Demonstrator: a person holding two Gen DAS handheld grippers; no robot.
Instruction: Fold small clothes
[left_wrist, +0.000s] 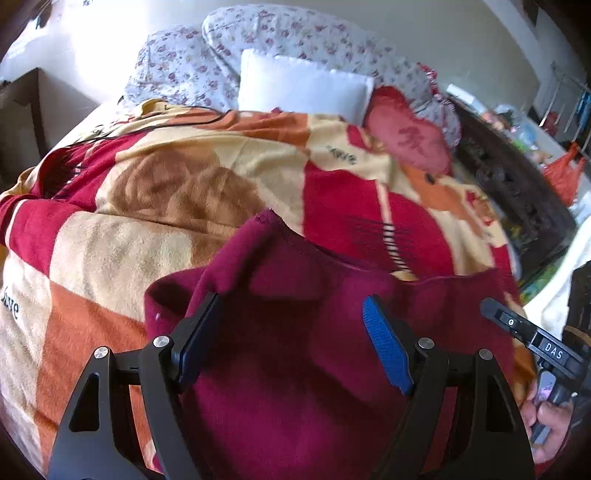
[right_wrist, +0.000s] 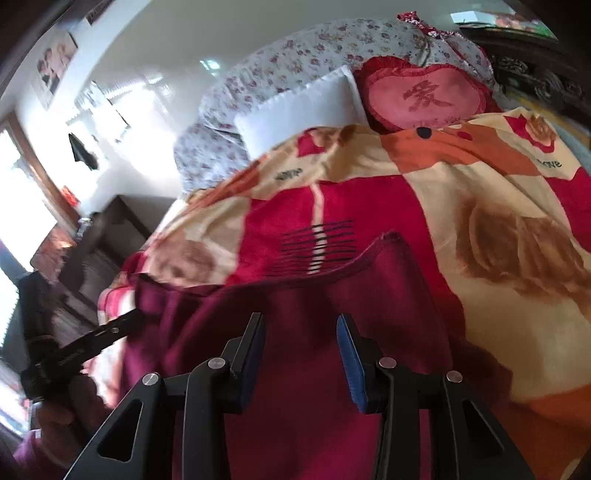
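Maroon garment lies on the patterned blanket, beneath the widely parted left tongs and narrower, empty right tongs; a shallow pinch would probably slip off its loose, raised fold.

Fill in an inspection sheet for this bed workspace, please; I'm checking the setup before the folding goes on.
Surface: patterned red, orange and cream blanket spread over a bed.
Job's things: one maroon garment lying rumpled on the blanket, not yet folded flat.
Clutter: white pillow, red heart cushion, floral bedding at the head end.
Grippers: left gripper open wide over the garment, nothing pinched; right gripper open more narrowly, nothing between the pads.
Cables: thin black cable across the blanket's far edge.
Surroundings: dark wooden furniture beside the bed, bright window.
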